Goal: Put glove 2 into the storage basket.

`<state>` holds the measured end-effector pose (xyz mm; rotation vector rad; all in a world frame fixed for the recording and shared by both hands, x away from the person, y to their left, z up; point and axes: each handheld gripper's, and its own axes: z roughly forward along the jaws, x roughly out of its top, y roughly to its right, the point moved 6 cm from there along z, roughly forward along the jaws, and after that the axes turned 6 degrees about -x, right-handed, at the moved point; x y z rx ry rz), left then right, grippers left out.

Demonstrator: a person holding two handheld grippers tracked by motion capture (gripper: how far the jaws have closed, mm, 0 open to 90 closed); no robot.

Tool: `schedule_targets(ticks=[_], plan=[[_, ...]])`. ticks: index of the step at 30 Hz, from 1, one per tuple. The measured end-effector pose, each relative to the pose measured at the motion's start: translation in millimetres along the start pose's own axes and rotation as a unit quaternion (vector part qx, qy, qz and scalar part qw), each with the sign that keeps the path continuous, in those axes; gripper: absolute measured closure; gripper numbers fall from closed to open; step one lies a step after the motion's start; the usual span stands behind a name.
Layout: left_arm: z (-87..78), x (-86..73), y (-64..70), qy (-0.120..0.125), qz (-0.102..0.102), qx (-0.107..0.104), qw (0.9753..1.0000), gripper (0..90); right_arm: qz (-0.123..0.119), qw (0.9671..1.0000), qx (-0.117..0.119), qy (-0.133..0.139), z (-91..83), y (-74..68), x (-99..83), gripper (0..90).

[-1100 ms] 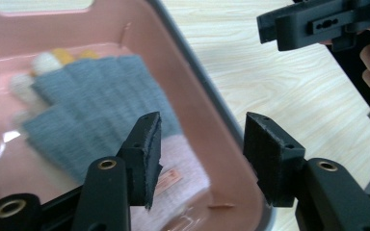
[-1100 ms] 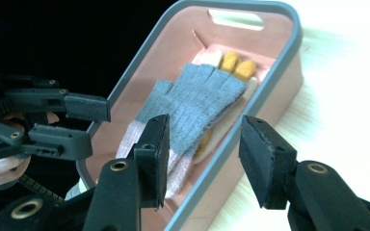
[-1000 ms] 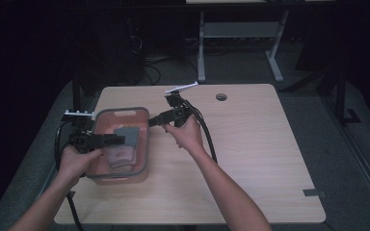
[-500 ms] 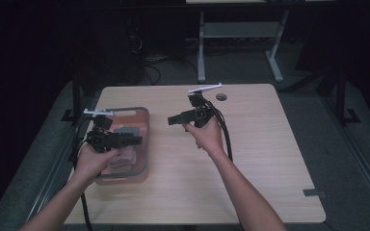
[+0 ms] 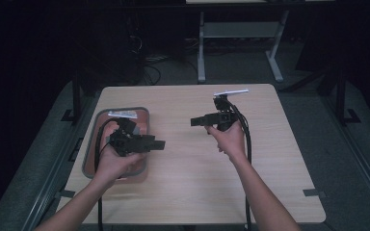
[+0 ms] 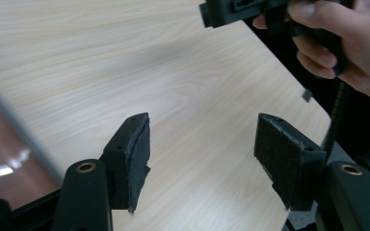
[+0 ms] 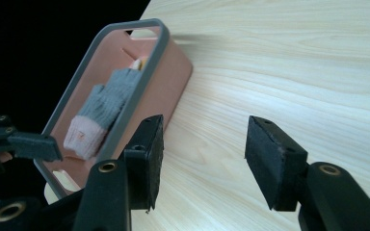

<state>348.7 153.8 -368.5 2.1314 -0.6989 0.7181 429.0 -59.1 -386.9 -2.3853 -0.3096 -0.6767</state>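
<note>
A pink plastic bin with a grey rim point(image 5: 98, 126) stands at the left of the wooden table point(image 5: 188, 183). In the right gripper view the bin point(image 7: 171, 77) holds a grey knitted glove with a pink cuff point(image 7: 103, 103). My left gripper point(image 5: 160, 144) hovers over the bin's right edge, pointing right; its jaws point(image 6: 202, 130) stand open over bare wood. My right gripper point(image 5: 194, 122) is held above mid-table, pointing left toward the bin, and it point(image 7: 203, 130) is open with nothing between the pads. The left gripper view catches the other hand and its gripper point(image 6: 231, 12).
Bare tabletop stretches between the bin and the right edge. A strip of black tape point(image 5: 313, 192) marks the front right corner. Behind the table, a metal desk frame point(image 5: 236, 33) and cables point(image 5: 159, 60) sit on the dark floor.
Both grippers have moved to the right. The left one has come up from inside the bin to its right edge; the right one has pulled away from the bin toward mid-table.
</note>
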Motion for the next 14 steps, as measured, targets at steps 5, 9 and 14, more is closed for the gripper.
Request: schedule_targets(ticks=[5, 9, 14], plan=[[15.4, -0.2, 11.8, -0.011, 0.010, -0.013, 0.9998, 36.3, 0.009, 0.9999, -0.010, 0.006, -10.8, 13.7, -4.4, 47.5], [24.3, -0.6, 18.7, -0.018, 0.014, -0.021, 0.9995, 35.4, 0.015, 0.9997, -0.017, 0.007, -17.9, 22.7, -8.2, 46.8], [34.2, -1.2, 28.1, -0.025, 0.025, -0.030, 0.9989, 35.1, 0.023, 0.9994, -0.023, 0.012, -26.7, 33.7, -13.4, 46.5]])
